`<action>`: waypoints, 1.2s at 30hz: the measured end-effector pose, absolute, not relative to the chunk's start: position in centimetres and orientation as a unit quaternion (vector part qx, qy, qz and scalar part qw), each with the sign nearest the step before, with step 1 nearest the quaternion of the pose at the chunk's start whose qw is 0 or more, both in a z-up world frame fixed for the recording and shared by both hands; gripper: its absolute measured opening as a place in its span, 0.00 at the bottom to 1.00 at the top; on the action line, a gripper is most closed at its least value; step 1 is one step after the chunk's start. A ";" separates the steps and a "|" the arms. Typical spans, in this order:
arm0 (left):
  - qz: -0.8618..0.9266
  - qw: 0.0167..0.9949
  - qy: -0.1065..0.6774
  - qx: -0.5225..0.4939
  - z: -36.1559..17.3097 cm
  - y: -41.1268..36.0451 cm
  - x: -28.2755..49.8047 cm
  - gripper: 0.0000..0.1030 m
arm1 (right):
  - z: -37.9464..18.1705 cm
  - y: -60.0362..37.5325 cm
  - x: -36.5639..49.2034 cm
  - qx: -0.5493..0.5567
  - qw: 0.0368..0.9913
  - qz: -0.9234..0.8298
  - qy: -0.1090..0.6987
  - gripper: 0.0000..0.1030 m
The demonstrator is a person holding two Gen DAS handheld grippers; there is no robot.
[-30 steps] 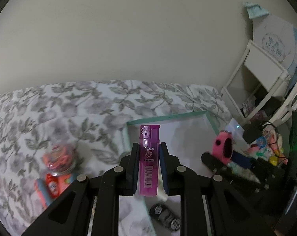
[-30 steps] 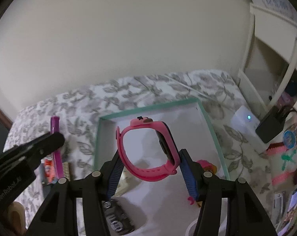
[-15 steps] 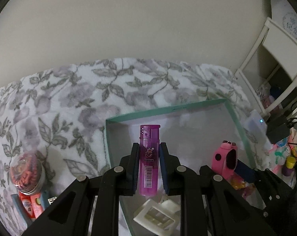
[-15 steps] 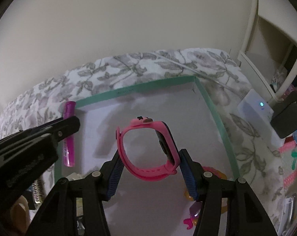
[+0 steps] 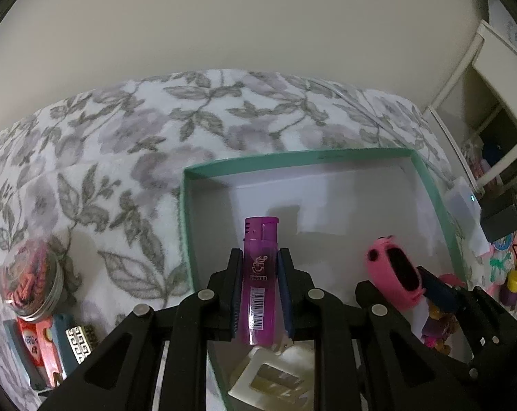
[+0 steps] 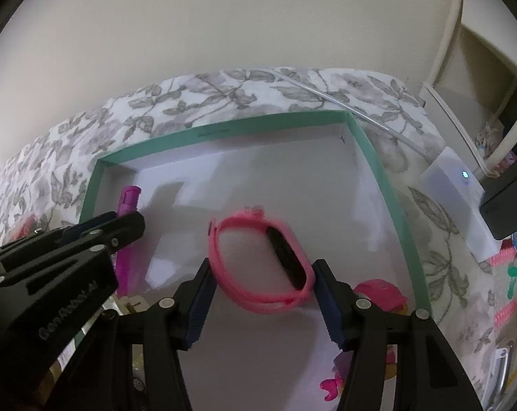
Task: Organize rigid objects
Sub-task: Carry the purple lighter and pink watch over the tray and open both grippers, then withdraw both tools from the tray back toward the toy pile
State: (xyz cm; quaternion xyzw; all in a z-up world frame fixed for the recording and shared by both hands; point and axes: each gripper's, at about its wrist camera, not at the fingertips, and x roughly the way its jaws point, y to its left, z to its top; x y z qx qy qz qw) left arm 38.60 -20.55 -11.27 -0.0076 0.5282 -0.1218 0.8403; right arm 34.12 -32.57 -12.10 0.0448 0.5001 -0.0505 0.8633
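My left gripper (image 5: pixel 259 263) is shut on a purple lighter (image 5: pixel 260 274), held upright over the left part of a white box with a green rim (image 5: pixel 292 156). My right gripper (image 6: pixel 262 274) is shut on a pink watch band (image 6: pixel 260 260), held over the middle of the same box (image 6: pixel 224 130). The left gripper and lighter (image 6: pixel 125 236) show at the left of the right wrist view. The pink band (image 5: pixel 392 279) shows at the right of the left wrist view.
The box sits on a floral bedspread (image 5: pixel 121 144). A cream hair clip (image 5: pixel 272 373) and small pink toys (image 6: pixel 378 291) lie in the box. A jar of bands (image 5: pixel 29 284) and a red packet (image 5: pixel 39 346) lie left of it. A white charger (image 6: pixel 457 202) lies right.
Both grippers have moved forward and down over the box, with the lighter and the pink band still held. The box now fills more of both views.
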 end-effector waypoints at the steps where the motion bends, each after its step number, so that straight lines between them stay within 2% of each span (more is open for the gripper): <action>1: -0.120 0.842 0.527 -0.010 -11.2 -20.4 38.5 0.20 | -12.1 -32.5 34.1 0.044 0.863 -0.050 0.500 0.59; 12: -0.095 0.861 0.497 -0.044 -8.7 -17.8 36.6 0.23 | -10.5 -32.1 33.7 0.036 0.873 -0.041 0.484 0.59; 19: -0.084 0.866 0.491 -0.054 -8.7 -16.4 35.3 0.34 | -9.1 -32.6 33.2 0.035 0.882 -0.048 0.468 0.59; 21: -0.084 0.868 0.486 -0.056 -8.5 -16.1 34.9 0.39 | -8.7 -32.6 33.0 0.032 0.883 -0.050 0.465 0.61; 23: -0.078 0.870 0.483 -0.056 -8.3 -15.7 34.9 0.55 | -8.5 -32.7 32.9 0.028 0.885 -0.053 0.462 0.69; 25: -0.071 0.872 0.481 -0.060 -8.2 -15.2 34.9 0.59 | -8.2 -32.8 32.9 0.024 0.886 -0.055 0.460 0.70; 28: -0.056 0.874 0.478 -0.061 -8.1 -14.6 34.9 0.76 | -8.0 -33.1 32.7 0.024 0.888 -0.059 0.456 0.71; 29: -0.051 0.875 0.477 -0.062 -8.0 -14.4 34.9 0.80 | -8.0 -33.2 32.7 0.024 0.888 -0.062 0.454 0.76; 33: -0.034 0.880 0.471 -0.061 -8.0 -14.0 35.0 0.81 | -7.9 -33.4 32.6 0.022 0.890 -0.064 0.450 0.78; 36: -0.024 0.884 0.463 -0.058 -8.0 -13.7 35.0 0.95 | -7.9 -33.4 32.6 0.015 0.891 -0.067 0.449 0.79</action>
